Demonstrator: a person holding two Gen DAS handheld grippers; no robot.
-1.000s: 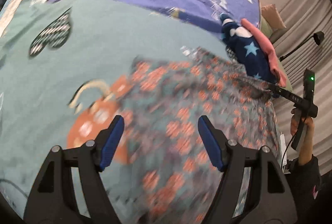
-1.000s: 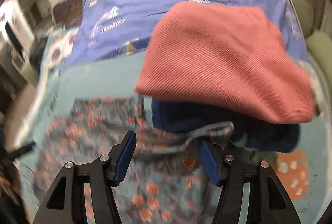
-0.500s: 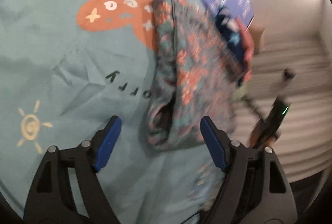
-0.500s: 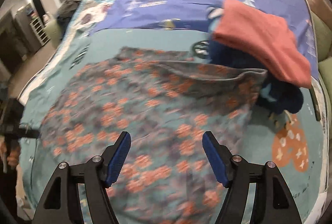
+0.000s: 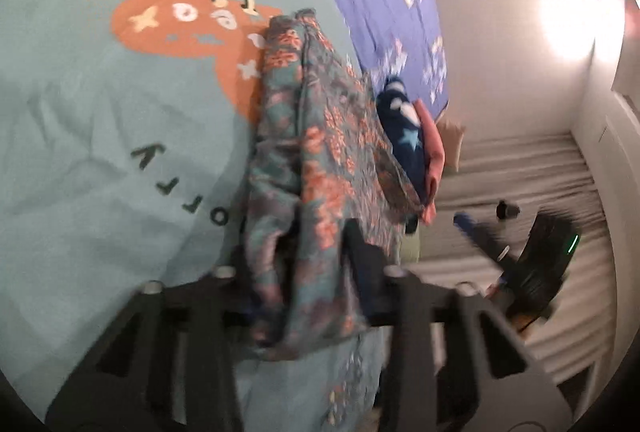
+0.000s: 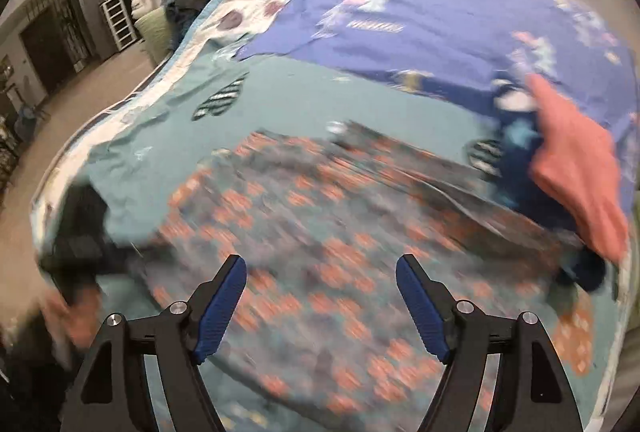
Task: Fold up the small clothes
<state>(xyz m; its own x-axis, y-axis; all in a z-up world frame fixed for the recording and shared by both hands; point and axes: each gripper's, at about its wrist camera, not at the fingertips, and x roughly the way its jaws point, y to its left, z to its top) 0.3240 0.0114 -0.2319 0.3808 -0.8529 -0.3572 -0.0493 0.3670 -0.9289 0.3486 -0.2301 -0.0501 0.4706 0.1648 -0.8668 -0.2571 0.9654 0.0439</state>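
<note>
A: Where was the floral garment (image 5: 320, 168)?
B: On the teal bedsheet (image 5: 80, 152), spread flat btwn the dinosaur print (image 5: 176, 24) and the navy star cloth (image 5: 404, 128) w/ a pink cloth (image 6: 576, 168) on top.
A: Left gripper (image 5: 304, 264)?
B: Jaws had just closed in; bunched near edge of the fabric was pinched btwn them.
A: Right gripper (image 6: 322, 308)?
B: Wide apart, jaws just been opening, nothing btwn them, above the garment's flat middle. Blurry tho.

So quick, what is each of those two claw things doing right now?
Left gripper: fingers have just closed onto the floral garment.
Right gripper: open, holding nothing, above that garment.
</note>
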